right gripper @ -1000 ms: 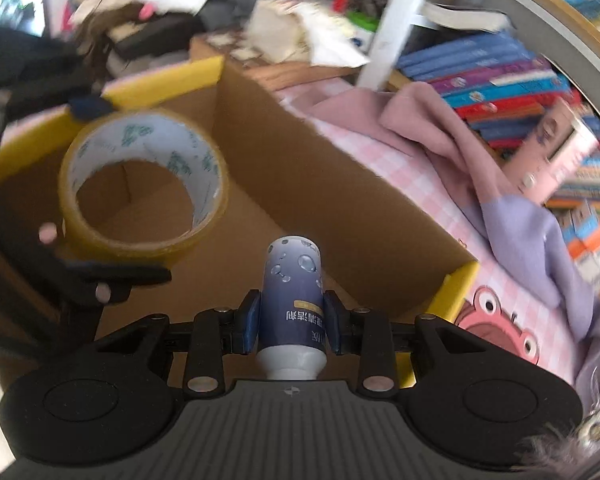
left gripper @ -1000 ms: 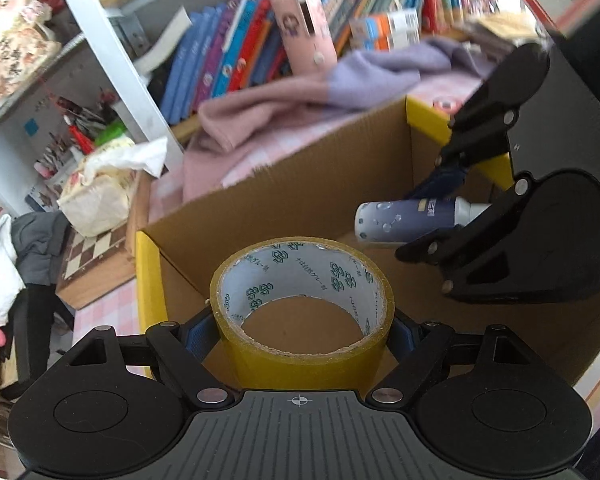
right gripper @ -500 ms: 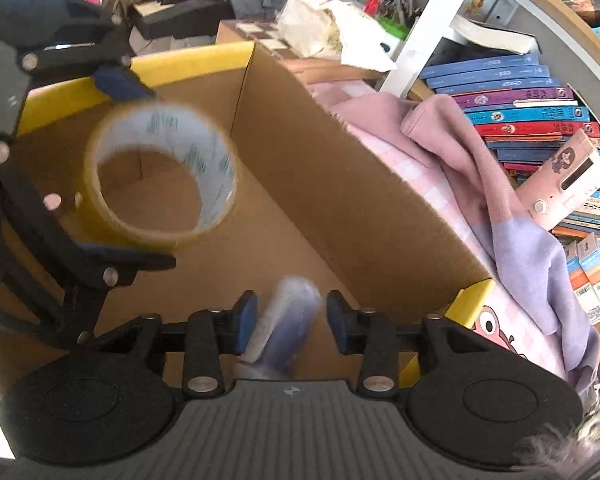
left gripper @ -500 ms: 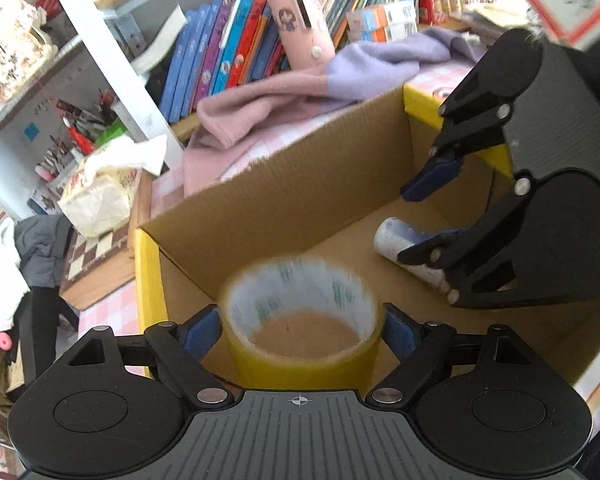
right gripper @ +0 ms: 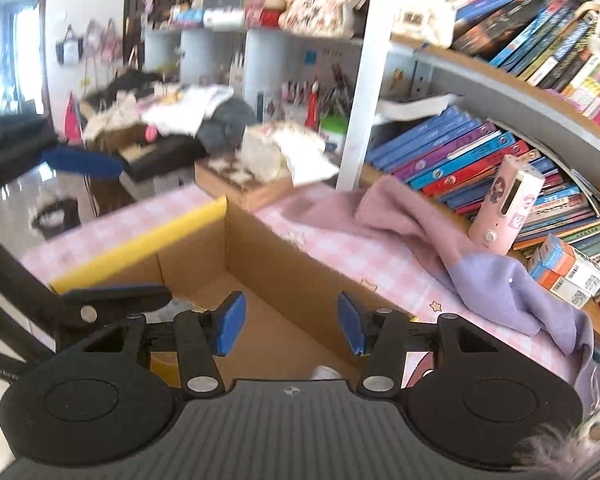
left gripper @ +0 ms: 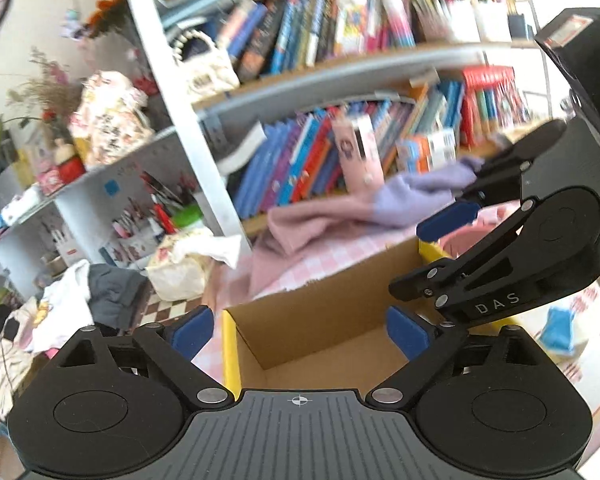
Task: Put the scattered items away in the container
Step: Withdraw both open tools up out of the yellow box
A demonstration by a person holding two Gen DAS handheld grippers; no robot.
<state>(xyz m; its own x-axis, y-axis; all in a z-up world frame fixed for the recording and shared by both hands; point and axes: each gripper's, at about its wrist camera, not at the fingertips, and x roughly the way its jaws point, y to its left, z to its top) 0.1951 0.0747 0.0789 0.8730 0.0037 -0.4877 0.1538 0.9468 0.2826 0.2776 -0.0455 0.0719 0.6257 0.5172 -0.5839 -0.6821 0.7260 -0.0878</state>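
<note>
Cardboard box (right gripper: 260, 252) sits open-topped on the pink checked tablecloth (right gripper: 352, 252), its long axis running along the bookshelf (right gripper: 480, 152). Only the right wrist view shows its yellow-edged far end. Left gripper (left gripper: 300, 330) is spread wide and opening, empty; right gripper (right gripper: 290, 322) is opening, nothing between its pads.

Cluttered bookshelf (right gripper: 480, 148) w/ white upright (left gripper: 180, 120), pink check tablecloth (right gripper: 340, 248), daylit.

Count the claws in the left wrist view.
2, both opening and empty: left claw bottom centre, right claw at right, over the cardboard box. None hidden.
</note>
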